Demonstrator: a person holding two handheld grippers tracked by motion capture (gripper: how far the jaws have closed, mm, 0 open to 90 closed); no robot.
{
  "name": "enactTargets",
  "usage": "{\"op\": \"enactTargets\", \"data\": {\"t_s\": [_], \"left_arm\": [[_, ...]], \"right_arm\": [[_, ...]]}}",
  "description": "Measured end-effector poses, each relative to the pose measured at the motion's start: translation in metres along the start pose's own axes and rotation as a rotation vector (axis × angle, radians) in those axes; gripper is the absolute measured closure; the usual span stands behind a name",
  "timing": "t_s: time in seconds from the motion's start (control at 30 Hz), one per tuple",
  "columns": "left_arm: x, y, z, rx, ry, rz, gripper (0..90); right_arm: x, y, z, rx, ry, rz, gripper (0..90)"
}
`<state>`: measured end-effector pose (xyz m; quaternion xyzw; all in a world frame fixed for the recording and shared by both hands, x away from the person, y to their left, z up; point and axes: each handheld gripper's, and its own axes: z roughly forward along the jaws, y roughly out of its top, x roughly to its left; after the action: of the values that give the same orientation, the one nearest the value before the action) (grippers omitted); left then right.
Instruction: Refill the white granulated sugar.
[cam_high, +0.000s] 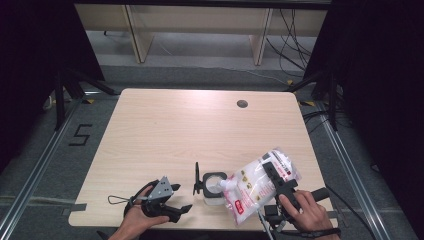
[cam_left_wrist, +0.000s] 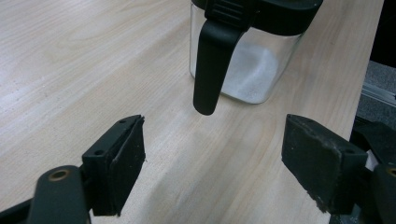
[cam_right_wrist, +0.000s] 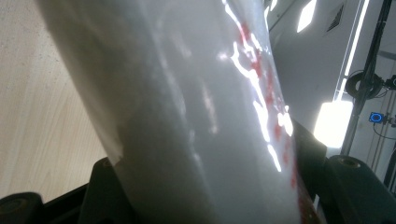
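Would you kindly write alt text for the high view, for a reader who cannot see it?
The right tool tips a white refill pouch with its spout over an open glass jar on a wooden table. The left tool rests open beside the jar.

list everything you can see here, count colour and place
jar: one, clear glass with black rim and open black lid, some white grains inside, near table edge
bag: one, white with red print, tilted with spout over jar, clamped in right gripper
table: one, light wood, round hole at far right
right gripper: one, black, shut on bag
left gripper: one, black, open, left of jar
hands: two, at the bottom edge
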<state>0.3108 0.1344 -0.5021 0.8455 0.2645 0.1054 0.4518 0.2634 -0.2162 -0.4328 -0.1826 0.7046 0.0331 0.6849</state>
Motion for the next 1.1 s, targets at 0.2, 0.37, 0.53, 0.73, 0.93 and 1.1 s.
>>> {"op": "enactTargets", "data": {"t_s": [0.2,0.37,0.53,0.73,0.93,1.1], "left_arm": [[-0.0006,0.0003,0.0002,-0.003,-0.004,-0.009,21.0],[-0.0011,-0.0008,0.0009,-0.017,-0.002,-0.008,20.9],[-0.0029,-0.0016,0.0012,-0.012,-0.007,-0.037,20.9],[-0.0029,-0.0016,0.0014,-0.011,-0.01,-0.039,21.0],[-0.001,-0.001,0.001,-0.012,-0.006,-0.005,20.9],[-0.0007,-0.001,0.0007,-0.011,-0.006,-0.005,20.9]], "right_arm": [[-0.0012,0.0007,-0.0013,0.022,0.021,-0.01,43.3],[-0.001,0.0008,-0.0013,0.022,0.021,-0.009,43.3],[-0.0017,0.0014,-0.0023,0.018,0.019,-0.001,43.3],[-0.002,0.0014,-0.0021,0.016,0.017,-0.007,43.3],[-0.0047,0.0009,-0.0017,0.004,0.005,-0.037,43.4],[-0.0042,0.0001,-0.001,-0.007,-0.004,-0.031,43.4]]}}
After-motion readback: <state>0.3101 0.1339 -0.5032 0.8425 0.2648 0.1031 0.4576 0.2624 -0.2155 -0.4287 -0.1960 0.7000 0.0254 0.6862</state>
